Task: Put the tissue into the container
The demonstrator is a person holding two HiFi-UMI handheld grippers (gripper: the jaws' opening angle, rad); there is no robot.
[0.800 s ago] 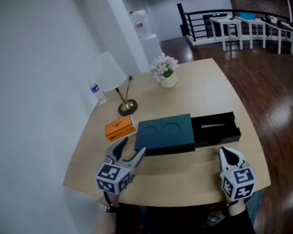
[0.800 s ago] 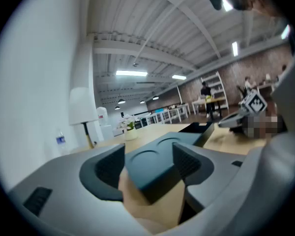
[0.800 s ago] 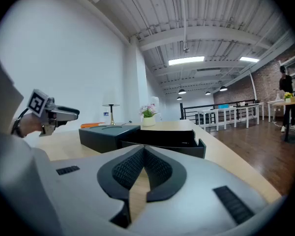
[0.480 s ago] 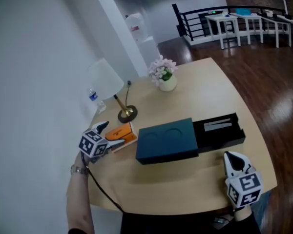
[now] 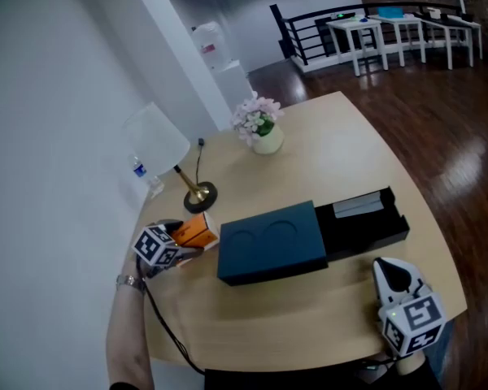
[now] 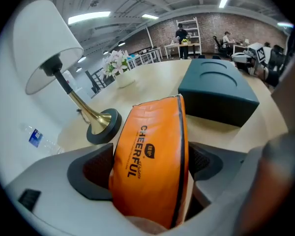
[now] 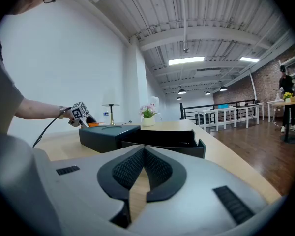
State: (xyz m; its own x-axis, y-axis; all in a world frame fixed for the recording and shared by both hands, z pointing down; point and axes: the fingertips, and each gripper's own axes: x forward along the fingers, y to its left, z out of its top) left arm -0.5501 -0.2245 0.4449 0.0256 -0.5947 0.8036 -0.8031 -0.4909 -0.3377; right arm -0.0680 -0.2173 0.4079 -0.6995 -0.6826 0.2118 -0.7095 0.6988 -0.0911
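An orange tissue pack [image 6: 150,156] printed CHEERFUL fills the space between my left gripper's [image 6: 151,162] jaws, and both pads touch its sides. In the head view that pack [image 5: 198,229] lies at the table's left edge beside the left gripper [image 5: 181,237]. The container is a dark teal box [image 5: 272,240] with its black drawer [image 5: 366,220] pulled out to the right; something pale lies in the drawer. My right gripper [image 5: 393,273] hovers at the table's near right edge, jaws shut and empty [image 7: 143,150].
A white-shaded lamp [image 5: 159,140] on a brass foot stands just behind the pack. A small water bottle [image 5: 140,173] is near the wall, and a pot of flowers [image 5: 259,124] sits at the far side. The round wooden table [image 5: 333,153] ends close by on the left.
My left gripper has swung from the table's front edge to the left and now has the orange pack between its jaws. The right gripper has barely moved.
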